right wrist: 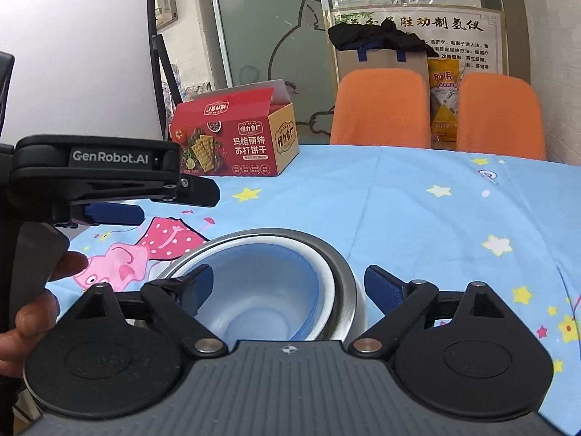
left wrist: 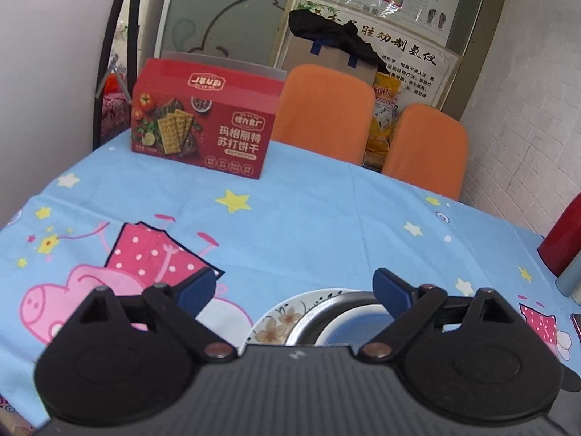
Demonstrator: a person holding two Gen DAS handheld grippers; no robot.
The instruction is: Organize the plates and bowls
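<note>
While a blue cartoon-print cloth covers the whole surface, two orange chairs stand at its far edge, and a red cracker box sits on the far left part of it. Nearer the cameras, a flowered plate lies on the cloth with a steel bowl on it; a white bowl is nested in the steel one, and a pale blue bowl sits inside that. The right tool hangs just over this stack with its jaws spread wide, one blue finger above the blue bowl's hollow and the other outside the steel rim, gripping nothing. The left tool, held by a hand, is likewise wide open and empty, just beside the stack.
</note>
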